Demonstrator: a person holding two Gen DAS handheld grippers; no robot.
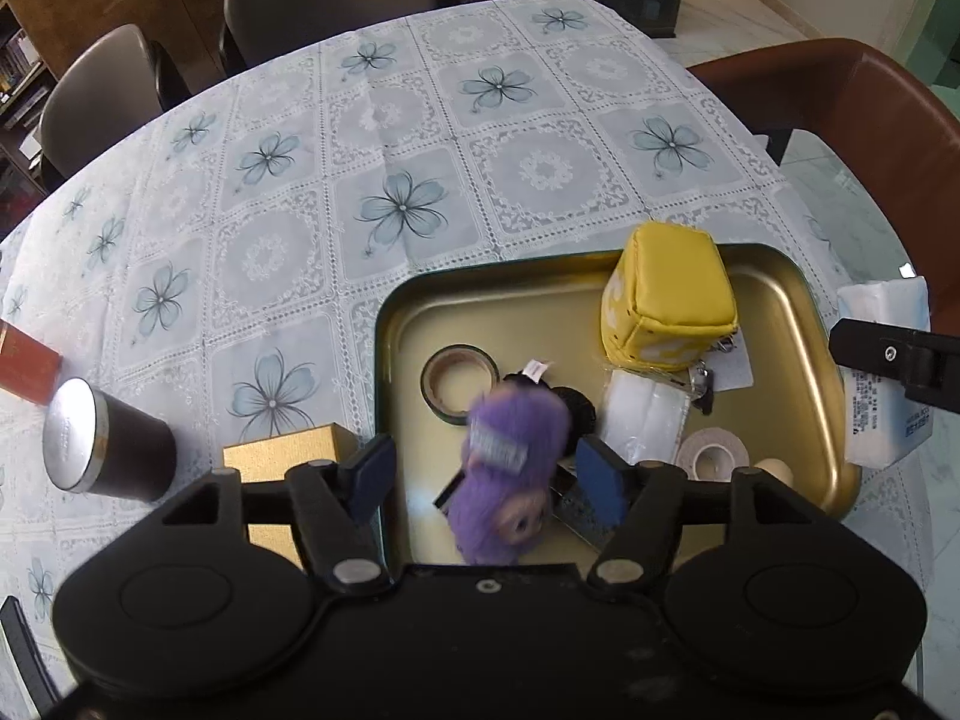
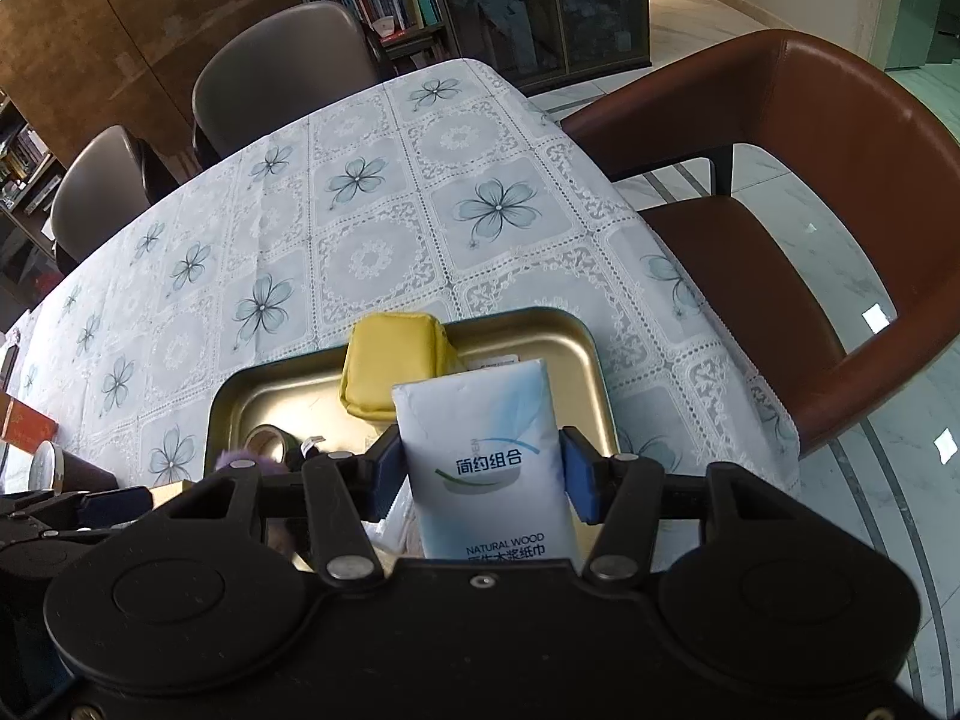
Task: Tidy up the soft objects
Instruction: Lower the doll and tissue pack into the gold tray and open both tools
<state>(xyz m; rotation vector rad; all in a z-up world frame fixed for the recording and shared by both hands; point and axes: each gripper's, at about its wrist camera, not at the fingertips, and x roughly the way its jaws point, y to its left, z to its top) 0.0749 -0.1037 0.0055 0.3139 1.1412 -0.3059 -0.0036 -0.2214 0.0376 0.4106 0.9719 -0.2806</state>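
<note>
A purple furry plush (image 1: 510,468) shows blurred between the jaws of my left gripper (image 1: 487,474), above the gold tray (image 1: 780,312). The jaws stand open and neither blue pad touches the plush. A yellow padded cube pouch (image 1: 669,300) stands in the tray's far part. My right gripper (image 2: 483,468) is shut on a white tissue pack (image 2: 480,420), held upright over the tray's near right side (image 2: 540,336). The yellow pouch (image 2: 393,360) sits just beyond the pack. In the left wrist view the tissue pack (image 1: 882,396) appears at the tray's right rim.
In the tray lie a dark tape roll (image 1: 459,381), a pale tape roll (image 1: 711,453) and a white packet (image 1: 645,420). Left of the tray stand a gold box (image 1: 288,462), a dark lidded cup (image 1: 102,438) and a red box (image 1: 27,369). A brown chair (image 2: 810,180) flanks the table's right edge.
</note>
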